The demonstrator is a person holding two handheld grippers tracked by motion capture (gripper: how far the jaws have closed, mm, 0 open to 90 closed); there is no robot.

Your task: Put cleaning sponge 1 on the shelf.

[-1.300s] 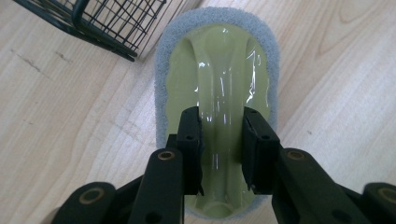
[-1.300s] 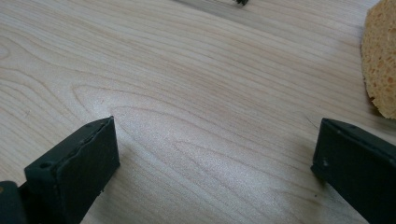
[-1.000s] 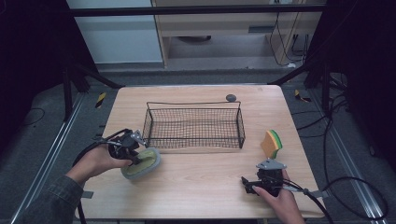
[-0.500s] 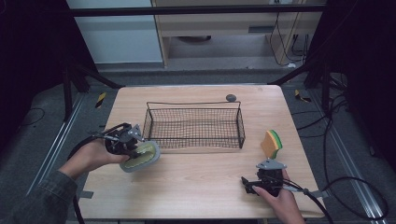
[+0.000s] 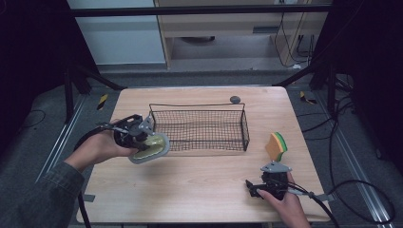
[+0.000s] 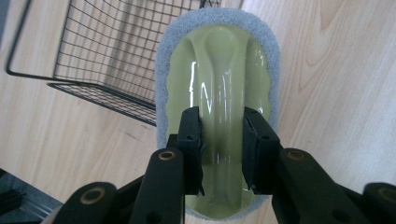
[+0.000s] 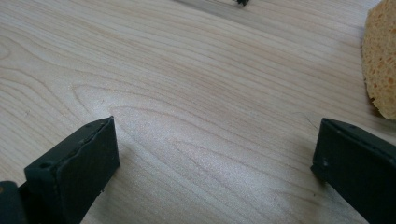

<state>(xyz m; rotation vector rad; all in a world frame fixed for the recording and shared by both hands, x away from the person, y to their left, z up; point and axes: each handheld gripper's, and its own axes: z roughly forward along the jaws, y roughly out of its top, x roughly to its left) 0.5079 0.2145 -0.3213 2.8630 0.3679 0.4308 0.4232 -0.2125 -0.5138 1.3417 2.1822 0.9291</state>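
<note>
Scrubber (image 6: 218,88) clenched by its handle in left gripper (image 6: 222,149), beside wire basket (image 5: 199,128); placement inside pending, and right gripper (image 7: 210,158) gapes idle near sponge (image 7: 380,70).

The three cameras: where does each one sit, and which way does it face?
High view: above the person's side, facing forward and down on the table; both forearms enter.
Left gripper view: on the left gripper, along fingers clamping the scrubber.
Right gripper view: on the right gripper, low over wood, fingers apart.
Shared: the wire basket in high and left views.
</note>
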